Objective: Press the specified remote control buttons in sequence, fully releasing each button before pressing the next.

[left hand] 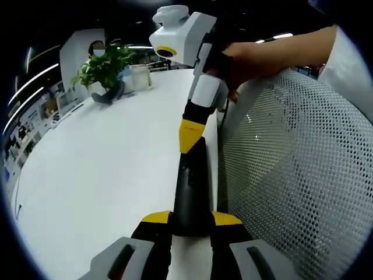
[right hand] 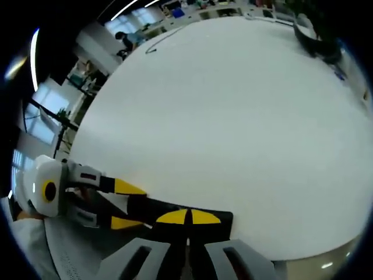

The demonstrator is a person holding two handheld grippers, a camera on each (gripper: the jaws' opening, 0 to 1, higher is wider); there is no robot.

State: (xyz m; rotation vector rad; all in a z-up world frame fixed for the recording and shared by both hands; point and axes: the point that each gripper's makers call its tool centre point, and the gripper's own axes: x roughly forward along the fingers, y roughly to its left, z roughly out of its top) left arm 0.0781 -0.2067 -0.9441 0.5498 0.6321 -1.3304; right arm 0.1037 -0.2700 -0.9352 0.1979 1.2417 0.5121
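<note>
A black remote control (left hand: 192,181) lies lengthways near the white table's right edge. My left gripper (left hand: 192,219) is shut on its near end, one yellow tip on each side. My right gripper (left hand: 190,135) comes down from above with its yellow tips together, touching the remote's far end. In the right gripper view, my right gripper (right hand: 187,217) is shut, its tips resting on the remote (right hand: 154,207). The left gripper (right hand: 125,205) clamps the remote from the left there. The buttons are hidden.
The white table (left hand: 105,163) stretches away to the left. A potted plant (left hand: 105,64) stands at its far end. A grey mesh chair back (left hand: 291,175) rises close beside the table edge. A person's hand (left hand: 256,58) holds the right gripper. A dark object (right hand: 315,35) sits far across the table (right hand: 233,116).
</note>
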